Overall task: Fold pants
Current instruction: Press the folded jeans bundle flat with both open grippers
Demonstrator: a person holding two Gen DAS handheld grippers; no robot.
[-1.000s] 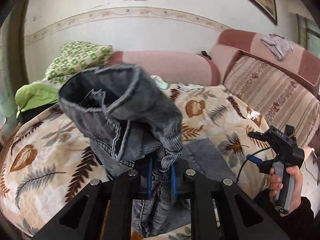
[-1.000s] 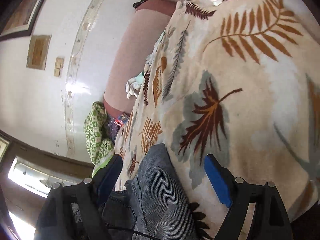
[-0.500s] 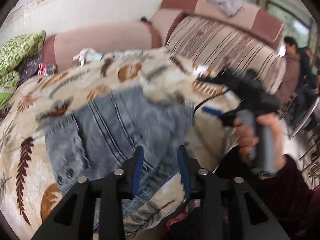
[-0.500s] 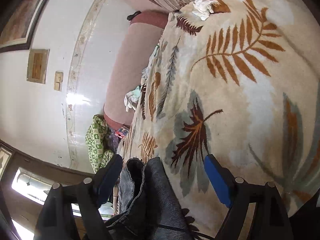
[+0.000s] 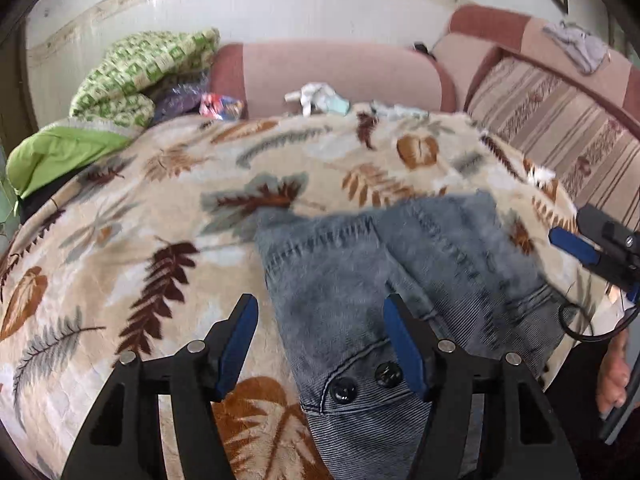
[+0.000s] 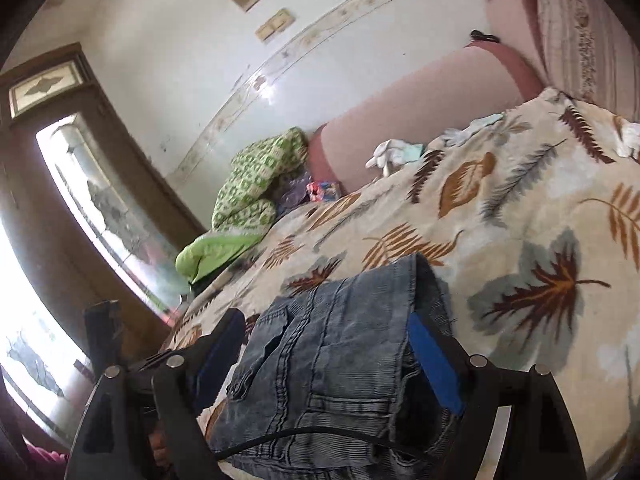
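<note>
Folded pants (image 5: 392,280) lie beneath the spread left hand-held gripper (image 5: 320,340).

Matt ribbed denim pants (image 5: 400,280)

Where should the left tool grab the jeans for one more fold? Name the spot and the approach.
Probably the far folded edge of the jeans, the end away from the buttoned waistband. The bundle lies flat on the leaf-print blanket, and that edge stands slightly proud, so a finger could slide under. Reach the open left tool forward over the denim, low and level, pinch that edge, and draw it back toward the waistband.
</note>
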